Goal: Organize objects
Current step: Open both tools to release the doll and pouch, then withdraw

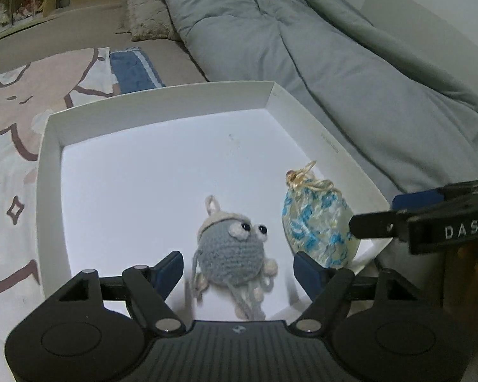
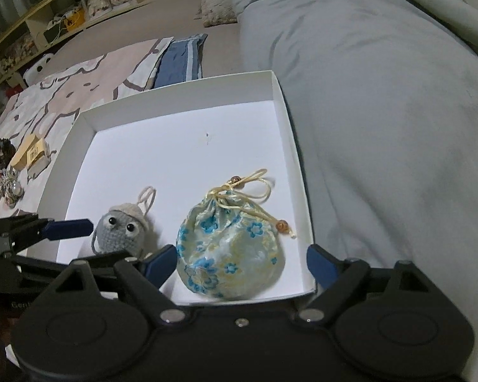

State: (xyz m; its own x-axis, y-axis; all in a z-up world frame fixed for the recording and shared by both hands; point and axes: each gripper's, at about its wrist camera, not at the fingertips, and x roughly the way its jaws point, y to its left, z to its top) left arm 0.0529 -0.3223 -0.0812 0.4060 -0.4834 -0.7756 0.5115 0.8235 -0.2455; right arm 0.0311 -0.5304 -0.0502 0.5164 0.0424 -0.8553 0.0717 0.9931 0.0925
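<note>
A white shallow box (image 1: 162, 97) (image 2: 283, 102) lies on the bed. Inside it, near the front, a grey crocheted toy with big eyes (image 1: 231, 251) (image 2: 121, 230) lies left of a pale drawstring pouch with blue flowers (image 1: 317, 222) (image 2: 231, 248). My left gripper (image 1: 239, 270) is open, its fingers either side of the toy without touching it. My right gripper (image 2: 242, 264) is open, its fingers either side of the pouch, apart from it. The right gripper's fingers (image 1: 371, 224) show at the right of the left wrist view.
A grey duvet (image 1: 334, 63) (image 2: 382, 95) lies right of the box. A cartoon-print blanket (image 1: 22, 102) (image 2: 63, 95) lies to the left, with a small cardboard box (image 2: 32, 152) and several trinkets (image 2: 9, 184) on it. Shelves (image 2: 47, 16) stand behind.
</note>
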